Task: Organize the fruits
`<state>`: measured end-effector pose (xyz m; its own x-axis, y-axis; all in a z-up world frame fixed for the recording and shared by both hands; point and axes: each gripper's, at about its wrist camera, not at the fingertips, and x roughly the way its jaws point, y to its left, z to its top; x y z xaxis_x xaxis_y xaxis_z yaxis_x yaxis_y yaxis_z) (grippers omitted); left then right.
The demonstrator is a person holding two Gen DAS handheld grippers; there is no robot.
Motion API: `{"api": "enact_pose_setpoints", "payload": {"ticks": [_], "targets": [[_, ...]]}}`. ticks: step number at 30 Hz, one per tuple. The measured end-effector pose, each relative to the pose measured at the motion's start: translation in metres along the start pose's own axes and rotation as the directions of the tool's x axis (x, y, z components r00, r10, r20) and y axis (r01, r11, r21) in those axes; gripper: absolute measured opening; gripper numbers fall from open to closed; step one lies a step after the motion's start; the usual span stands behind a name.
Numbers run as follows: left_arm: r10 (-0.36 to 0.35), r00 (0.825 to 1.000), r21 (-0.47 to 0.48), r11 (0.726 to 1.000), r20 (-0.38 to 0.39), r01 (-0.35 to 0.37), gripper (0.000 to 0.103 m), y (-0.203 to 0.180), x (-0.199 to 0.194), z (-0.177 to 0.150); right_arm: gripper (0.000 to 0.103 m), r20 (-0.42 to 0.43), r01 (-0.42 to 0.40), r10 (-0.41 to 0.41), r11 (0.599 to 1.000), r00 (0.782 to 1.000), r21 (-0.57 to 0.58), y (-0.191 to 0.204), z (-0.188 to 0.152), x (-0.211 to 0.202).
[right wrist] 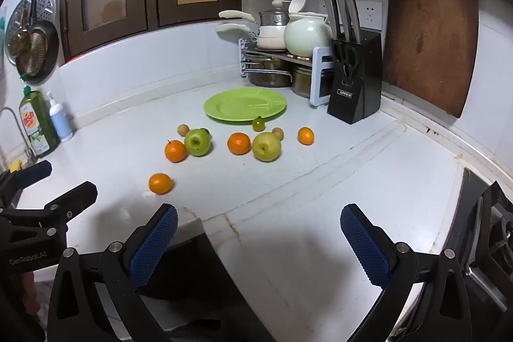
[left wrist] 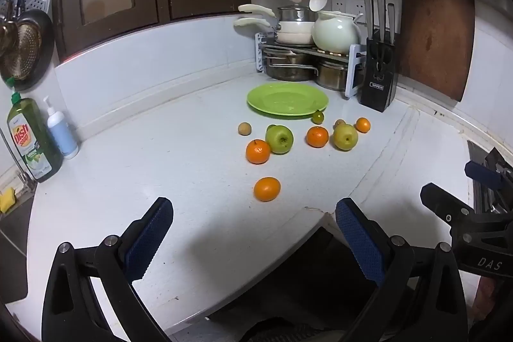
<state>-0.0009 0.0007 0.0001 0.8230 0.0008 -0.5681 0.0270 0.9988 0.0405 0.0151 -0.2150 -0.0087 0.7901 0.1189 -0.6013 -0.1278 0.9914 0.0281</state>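
A green plate (left wrist: pixel 287 100) (right wrist: pixel 245 104) lies bare at the back of the white counter. In front of it sit several loose fruits: two green apples (left wrist: pixel 279 139) (left wrist: pixel 345 137), several oranges, the nearest orange (left wrist: pixel 267 188) (right wrist: pixel 160 183) lying alone, a small dark green fruit (left wrist: pixel 318 117) at the plate's rim, and small brown fruits (left wrist: pixel 244 129). My left gripper (left wrist: pixel 253 239) hovers open over the counter's front edge, with nothing between its blue pads. My right gripper (right wrist: pixel 259 242) is open too, well short of the fruits. Each gripper shows at the other view's edge.
A black knife block (left wrist: pixel 378 79) and a rack of pots (left wrist: pixel 304 60) stand behind the plate. A brown cutting board (left wrist: pixel 436 34) leans on the right wall. Dish soap (left wrist: pixel 30 140) and a pump bottle (left wrist: pixel 61 130) stand at far left. A stove (right wrist: pixel 487 233) lies right.
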Motion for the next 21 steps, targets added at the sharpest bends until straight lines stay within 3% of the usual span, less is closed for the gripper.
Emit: {"api": "enact_pose_setpoints", "payload": {"ticks": [21], "targets": [[-0.002,1.0,-0.002,1.0,-0.02,0.002,0.103,0.003,-0.002,0.003,0.102,-0.005,-0.026,0.026,1.0,1.0,0.001,-0.003,-0.001,-0.003]]}}
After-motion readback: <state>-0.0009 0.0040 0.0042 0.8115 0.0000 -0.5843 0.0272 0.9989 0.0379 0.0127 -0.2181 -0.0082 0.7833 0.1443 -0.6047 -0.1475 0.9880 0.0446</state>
